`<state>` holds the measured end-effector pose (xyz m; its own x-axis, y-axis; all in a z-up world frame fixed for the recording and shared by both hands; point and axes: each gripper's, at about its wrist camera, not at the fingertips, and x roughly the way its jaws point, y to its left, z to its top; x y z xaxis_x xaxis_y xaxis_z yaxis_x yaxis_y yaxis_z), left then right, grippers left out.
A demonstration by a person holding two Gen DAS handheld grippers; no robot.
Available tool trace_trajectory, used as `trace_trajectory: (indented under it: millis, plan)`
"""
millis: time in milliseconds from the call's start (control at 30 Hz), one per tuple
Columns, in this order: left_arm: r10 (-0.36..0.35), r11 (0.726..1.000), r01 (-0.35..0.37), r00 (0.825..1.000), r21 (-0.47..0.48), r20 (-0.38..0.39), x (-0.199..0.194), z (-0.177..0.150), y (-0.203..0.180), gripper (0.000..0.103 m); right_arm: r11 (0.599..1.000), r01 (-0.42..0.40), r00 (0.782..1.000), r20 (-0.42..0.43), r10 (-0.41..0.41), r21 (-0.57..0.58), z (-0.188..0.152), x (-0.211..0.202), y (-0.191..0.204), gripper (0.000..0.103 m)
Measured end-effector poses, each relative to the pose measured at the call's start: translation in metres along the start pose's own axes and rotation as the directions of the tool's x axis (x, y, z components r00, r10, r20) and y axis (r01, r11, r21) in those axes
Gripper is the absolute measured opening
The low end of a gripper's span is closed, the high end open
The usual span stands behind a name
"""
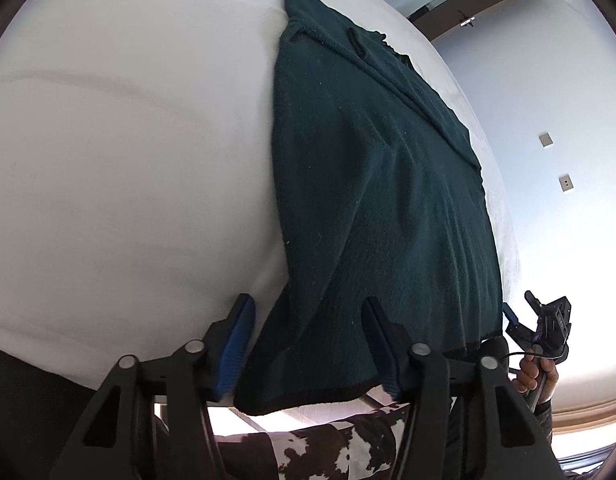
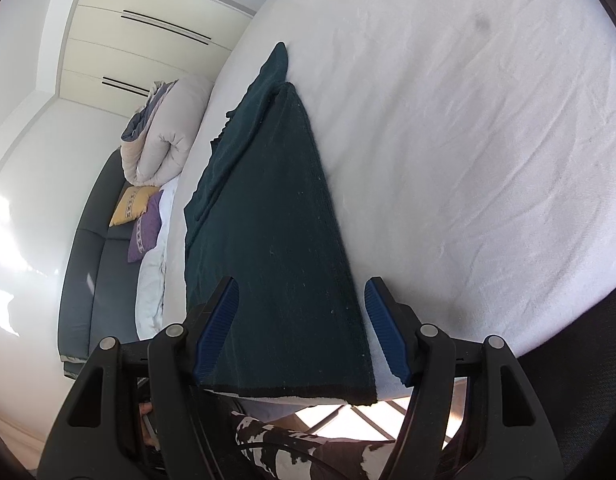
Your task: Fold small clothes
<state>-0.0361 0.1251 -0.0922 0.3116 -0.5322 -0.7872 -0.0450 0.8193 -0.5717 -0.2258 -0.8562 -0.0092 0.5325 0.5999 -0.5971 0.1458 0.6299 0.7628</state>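
The dark green garment [image 1: 372, 184] is a matt, fuzzy knit cloth flecked with pale lint, its near hem edged in darker ribbing, and it lies on a white bed sheet [image 2: 488, 140] of smooth, faintly creased woven fabric. Both grippers have matt black plastic arms with dull metal pivot pins and ridged blue pads [image 2: 378, 320].

Left gripper [image 1: 308, 344]: angled downward, jaws apart, straddling the near hem of the dark green garment [image 1: 372, 184]; pads not pressing. Right gripper [image 2: 302, 328]: angled downward, jaws apart, straddling the same hem, gripped by a hand [image 1: 534, 372].
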Motion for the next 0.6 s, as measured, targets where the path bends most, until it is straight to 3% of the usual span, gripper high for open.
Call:
trace_trajectory:
  millis: [100,333,600]
  plan:
    - [-0.005,1.000,0.005,1.000,-0.028,-0.009,0.003,-0.001,0.007,0.018,0.998,0.047,0.999,-0.018,-0.047,-0.031,0.002,-0.007,0.002,0.065]
    - [-0.030,0.999,0.029,0.999,-0.030,-0.022,0.005,-0.004,0.009,0.015,0.987,0.137,0.983,-0.113,-0.146,-0.081,-0.001,-0.012,-0.008,0.065]
    - [-0.038,0.999,0.037,0.999,-0.028,-0.025,0.005,-0.004,0.009,0.015,0.983,0.138,0.961,-0.223,-0.162,-0.121,-0.008,0.006,-0.005,0.065]
